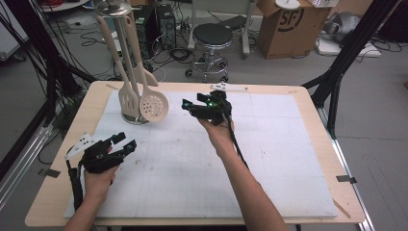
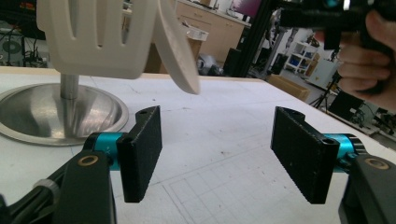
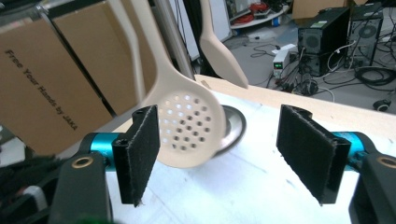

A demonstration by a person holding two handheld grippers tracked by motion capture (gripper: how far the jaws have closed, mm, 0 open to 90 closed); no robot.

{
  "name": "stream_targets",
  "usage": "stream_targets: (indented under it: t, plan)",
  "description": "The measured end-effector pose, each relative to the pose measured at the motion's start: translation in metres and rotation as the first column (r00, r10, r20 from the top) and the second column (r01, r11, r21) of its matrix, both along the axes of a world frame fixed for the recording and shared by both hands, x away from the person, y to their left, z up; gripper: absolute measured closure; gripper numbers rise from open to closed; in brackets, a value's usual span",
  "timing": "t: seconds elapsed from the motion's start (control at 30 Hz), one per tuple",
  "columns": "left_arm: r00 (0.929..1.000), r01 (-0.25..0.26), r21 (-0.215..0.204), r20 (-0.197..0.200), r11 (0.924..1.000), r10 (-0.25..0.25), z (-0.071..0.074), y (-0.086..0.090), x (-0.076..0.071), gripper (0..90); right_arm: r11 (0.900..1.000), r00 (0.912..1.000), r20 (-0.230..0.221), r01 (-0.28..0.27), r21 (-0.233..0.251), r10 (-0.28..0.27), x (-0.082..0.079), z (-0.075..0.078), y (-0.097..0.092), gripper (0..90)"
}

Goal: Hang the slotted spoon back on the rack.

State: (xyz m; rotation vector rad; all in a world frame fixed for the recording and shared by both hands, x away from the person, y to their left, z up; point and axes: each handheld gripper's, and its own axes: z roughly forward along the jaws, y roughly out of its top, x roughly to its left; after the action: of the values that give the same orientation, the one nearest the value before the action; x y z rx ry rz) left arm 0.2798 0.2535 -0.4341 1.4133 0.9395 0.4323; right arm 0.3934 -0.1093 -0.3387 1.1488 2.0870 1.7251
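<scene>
**Three utensils on the rack, two grippers open and empty**

Three cream utensils hang from one steel rack (image 1: 126, 57): a skimmer (image 1: 153, 106) with a round head full of small holes, a slotted turner (image 1: 128, 99) with long slits, and a plain spatula (image 1: 144, 74) behind them. The rack's pole rises from a round shiny base (image 2: 70, 116) on the far left part of the white mat (image 1: 269, 159). The skimmer's head hangs low, just above the mat, on the side of the base facing the right gripper (image 1: 192, 107).

There are two grippers. The right gripper is held in the air over the middle of the mat, near the skimmer but apart from it; its jaws stand wide and nothing is between them. In the right gripper view the skimmer's head shows beyond the left jaw, not touched. The left gripper (image 1: 126, 144) sits low at the near left of the mat, jaws also spread wide and empty, pointing toward the rack.

The mat covers most of the wooden table (image 1: 312, 96), leaving a narrow wood border all round. The mat's right half and near middle lie bare.
</scene>
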Motion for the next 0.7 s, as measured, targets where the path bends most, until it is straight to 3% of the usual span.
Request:
stream_targets:
  t: [0.13,0.27,0.5,0.7]
  plan:
    - [1.0,0.004,0.01,-0.002,0.9999,-0.004,0.0,-0.002,0.002,33.9,0.9998,0.9994,-0.03,0.017,0.011,-0.016,-0.006,-0.013,-0.022,27.1]
    - [0.9997,0.015,0.005,-0.019,0.9999,-0.015,-0.001,-0.005,0.004,33.1,0.9997,0.9997,-0.019,0.018,0.015,-0.017,-0.014,-0.019,-0.038,24.1]
    - [0.9976,0.033,-0.002,-0.061,0.9995,-0.033,-0.004,-0.008,0.009,31.4,0.9991,0.9993,-0.017,0.031,-0.03,-0.032,-0.025,-0.029,-0.057,19.8]
    - [0.9973,0.025,0.014,-0.069,0.9996,-0.024,-0.003,-0.012,0.01,27.0,0.9986,0.999,-0.01,0.043,-0.032,-0.043,-0.034,-0.035,-0.071,19.0]
